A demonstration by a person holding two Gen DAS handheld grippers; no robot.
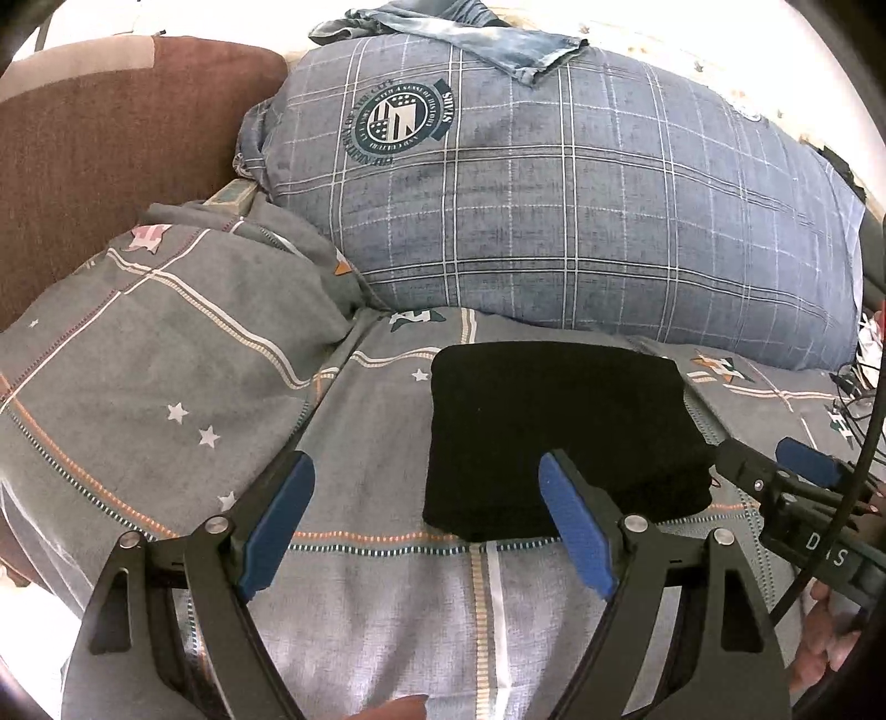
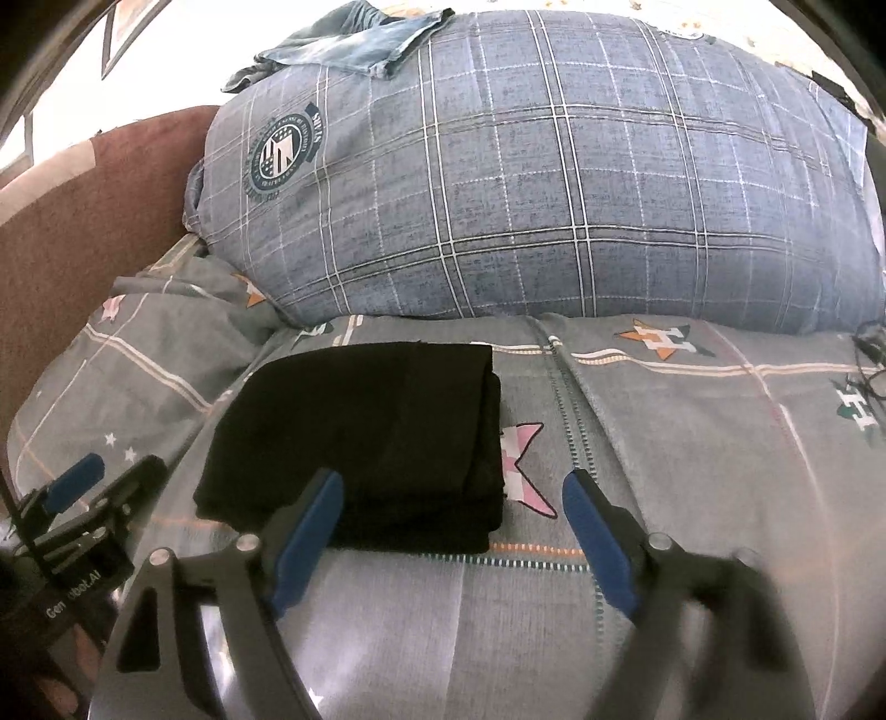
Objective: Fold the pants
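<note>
Blue-padded fingers (image 1: pixel 576 526) of the left gripper (image 1: pixel 426 520) are seen nearest the lens, spread wide with nothing pinched between them; only the grey bedsheet (image 1: pixel 387 609) with its star and stripe print is framed in the gap, and the black pants (image 1: pixel 559 437) are overlapped by the inner finger at their near left corner without being clamped. In the right wrist view, the right gripper (image 2: pixel 454 531) is likewise held open and empty, its left finger drawn across the near edge of the pants (image 2: pixel 360 437), its right finger over bare sheet beside a pink star.

The pants are found folded into a compact, roughly square stack of several layers, laid flat on the bed toward its near middle, just in front of the large blue plaid pillow (image 1: pixel 554 194). No leg or waistband is seen trailing loose; the layered fold edge is visible on the right side of the stack. A piece of denim clothing (image 1: pixel 470 39) is draped on top of the pillow, well apart from the stack.

Judged from this, the folding is essentially complete. At most, a little squaring of the edges or a clearing of both grippers away from the bundle is left to be done.
</note>
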